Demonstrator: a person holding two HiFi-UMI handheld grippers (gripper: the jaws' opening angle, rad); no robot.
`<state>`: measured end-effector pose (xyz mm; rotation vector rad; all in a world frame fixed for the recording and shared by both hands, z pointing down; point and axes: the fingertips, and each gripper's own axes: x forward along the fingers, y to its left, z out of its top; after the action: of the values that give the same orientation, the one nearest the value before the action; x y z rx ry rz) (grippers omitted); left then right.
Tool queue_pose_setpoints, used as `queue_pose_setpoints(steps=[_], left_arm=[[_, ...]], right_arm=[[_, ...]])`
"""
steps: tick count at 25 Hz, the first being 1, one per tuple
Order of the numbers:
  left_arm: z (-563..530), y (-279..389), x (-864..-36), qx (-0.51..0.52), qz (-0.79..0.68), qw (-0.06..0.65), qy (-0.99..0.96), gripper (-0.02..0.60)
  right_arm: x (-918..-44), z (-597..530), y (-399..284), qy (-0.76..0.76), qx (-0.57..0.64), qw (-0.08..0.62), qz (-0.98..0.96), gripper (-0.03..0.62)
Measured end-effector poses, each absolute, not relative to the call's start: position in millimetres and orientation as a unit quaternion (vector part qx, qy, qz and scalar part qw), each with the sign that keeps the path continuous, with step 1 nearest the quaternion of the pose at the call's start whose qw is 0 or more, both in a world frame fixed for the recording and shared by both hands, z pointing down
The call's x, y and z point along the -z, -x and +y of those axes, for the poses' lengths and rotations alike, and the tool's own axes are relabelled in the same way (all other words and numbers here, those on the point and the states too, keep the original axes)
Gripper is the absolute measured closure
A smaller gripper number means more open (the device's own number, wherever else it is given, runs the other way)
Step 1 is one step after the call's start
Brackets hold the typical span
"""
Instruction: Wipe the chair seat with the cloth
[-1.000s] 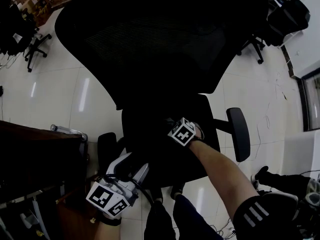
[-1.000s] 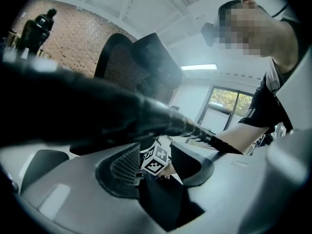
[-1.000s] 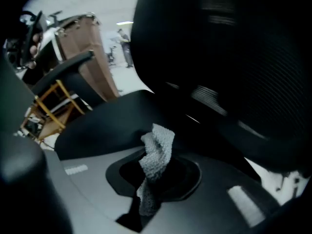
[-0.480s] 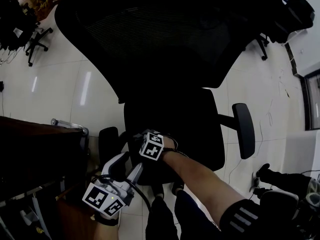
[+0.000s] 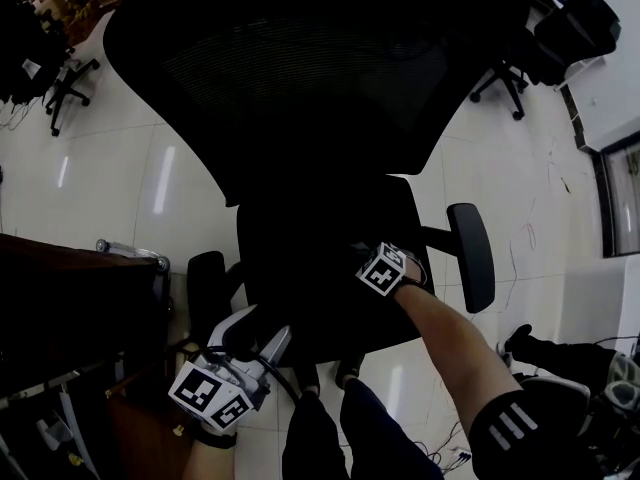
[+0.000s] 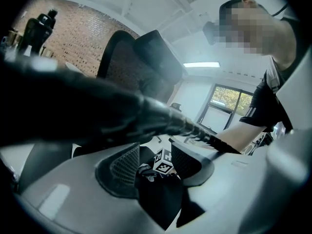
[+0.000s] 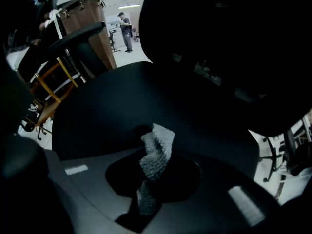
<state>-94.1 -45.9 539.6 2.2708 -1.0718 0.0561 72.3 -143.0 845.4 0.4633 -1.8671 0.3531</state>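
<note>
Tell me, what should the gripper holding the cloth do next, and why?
Probably drag the cloth leftward across the chair seat: the right gripper is shut on it over the seat's right side, and most of the seat lies to its left.

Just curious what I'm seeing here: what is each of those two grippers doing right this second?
Left gripper: open, nothing between its jaws.
Right gripper: closed on the cloth, at the chair seat.

chair seat point(image 5: 330, 238) black | cloth point(image 7: 156, 155) pale grey | marker cube point(image 5: 386, 269) black-and-white squares | floor point(image 5: 100, 168) white | wall point(image 6: 73, 43) red-brown brick
</note>
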Motion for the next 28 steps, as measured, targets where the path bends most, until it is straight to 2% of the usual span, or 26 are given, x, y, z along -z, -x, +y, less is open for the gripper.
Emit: queue_pose_setpoints(steps=[4, 8, 10, 13, 17, 20, 24, 28], left_arm=[[-40.0, 83.3, -540.2, -0.024, -0.394, 0.315, -0.863, 0.359], [-29.0, 75.6, -542.4, -0.029, -0.385, 0.320, -0.865, 0.359], [-25.1, 77.8, -542.5, -0.031, -0.387, 0.321, -0.864, 0.359], [-19.5, 86.5, -544.3, -0.037, -0.392, 0.323, -0.861, 0.359], [-11.9, 100.1, -548.2, -0.045, -0.404, 0.326, -0.854, 0.359], [-5.7, 105.2, -549.5, -0.046, -0.410, 0.328, -0.850, 0.359], [1.4, 106.7, -555.3, -0.051, -0.411, 0.331, -0.848, 0.359], [2.8, 108.6, -561.1, -0.052, -0.412, 0.335, -0.846, 0.359]], right_arm=[[-835.9, -153.7, -129.9, -0.248, -0.160, 0.557, -0.776, 0.543], [-831.5, -154.9, -136.1, -0.280, -0.166, 0.556, -0.765, 0.543], [-825.0, -152.4, -111.0, -0.281, -0.178, 0.530, -0.780, 0.543], [-808.5, -125.9, -34.9, -0.230, -0.181, 0.490, -0.821, 0.543], [-803.1, -66.2, 75.3, -0.133, -0.159, 0.466, -0.860, 0.543], [-806.4, -23.8, 126.7, -0.079, -0.145, 0.464, -0.870, 0.543], [-822.8, 4.2, 138.2, -0.052, -0.127, 0.476, -0.869, 0.543], [-827.5, -5.0, 116.8, -0.069, -0.123, 0.473, -0.869, 0.543]])
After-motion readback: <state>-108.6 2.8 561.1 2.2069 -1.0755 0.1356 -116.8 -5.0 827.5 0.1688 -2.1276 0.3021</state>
